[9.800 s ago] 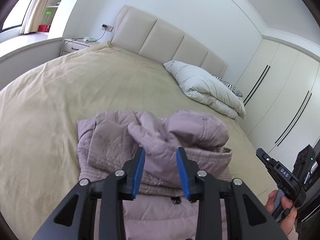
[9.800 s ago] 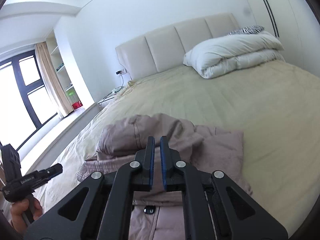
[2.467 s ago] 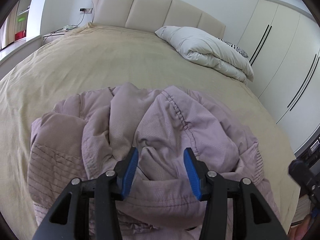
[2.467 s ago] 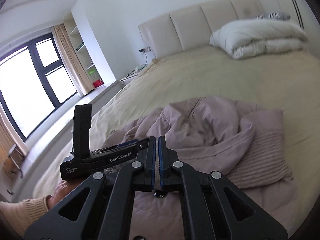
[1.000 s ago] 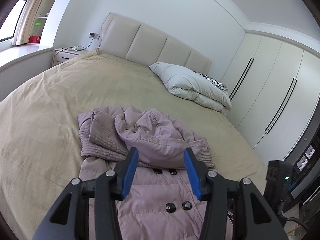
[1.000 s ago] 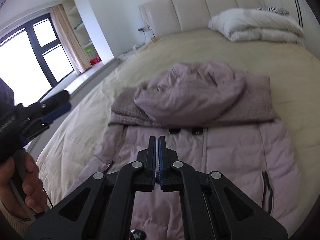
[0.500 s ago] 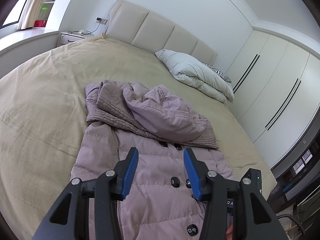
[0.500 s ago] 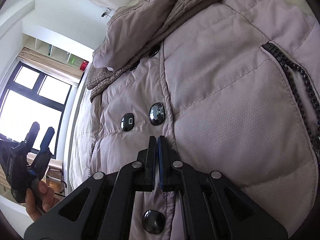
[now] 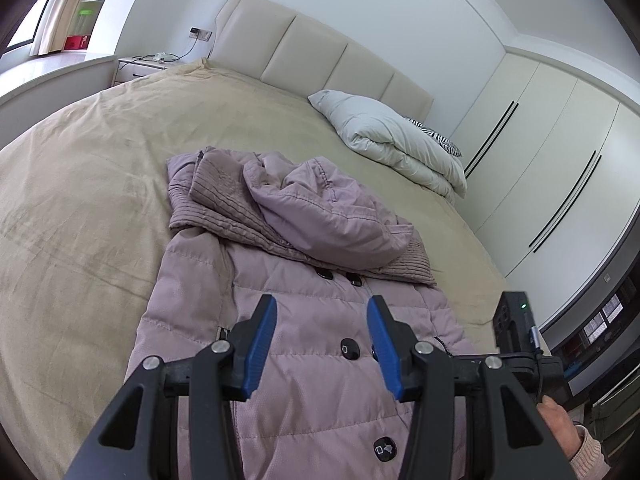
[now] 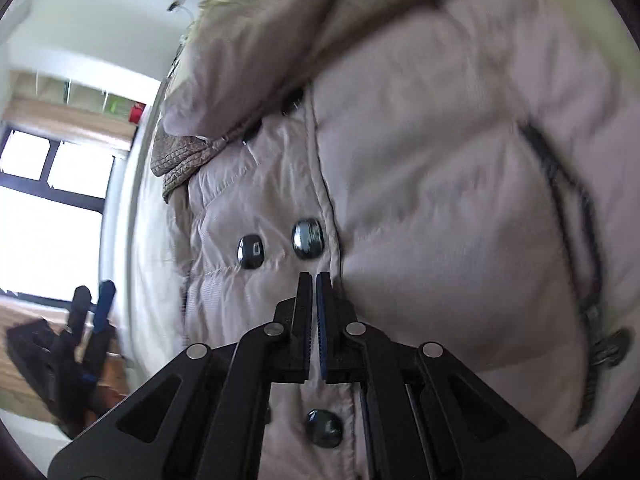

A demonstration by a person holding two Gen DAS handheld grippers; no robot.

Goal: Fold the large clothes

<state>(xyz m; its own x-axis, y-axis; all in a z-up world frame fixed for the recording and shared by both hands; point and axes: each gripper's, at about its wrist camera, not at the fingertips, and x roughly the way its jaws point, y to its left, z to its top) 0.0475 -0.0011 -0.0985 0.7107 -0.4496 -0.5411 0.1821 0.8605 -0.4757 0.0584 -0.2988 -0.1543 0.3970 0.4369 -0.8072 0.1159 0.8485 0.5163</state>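
From the left wrist view, the mauve padded coat (image 9: pixel 304 344) lies face up on the tan bedspread (image 9: pixel 80 208), its long axis running from the near edge of the bed away toward the headboard (image 9: pixel 320 52). The hood (image 9: pixel 320 208) is folded down over the ribbed collar at the far end, and the buttoned front fills the near ground. The left gripper (image 9: pixel 322 342) hangs above the chest with its blue pads spread wide and nothing between them. The coat lies straight ahead of it and below. A folded duvet (image 9: pixel 392 140) sits well apart, by the wardrobe side.

From the right wrist view, which is blurred, the right gripper (image 10: pixel 313 280) is very close over the coat (image 10: pixel 440 220), its fingers pressed almost together and gripping nothing. Its tips point at the front placket, just short of a pair of dark buttons (image 10: pixel 307 238). The right hand looks the nearer to the cloth, so the next fold probably starts from it, with the coat's length lying along the tongs
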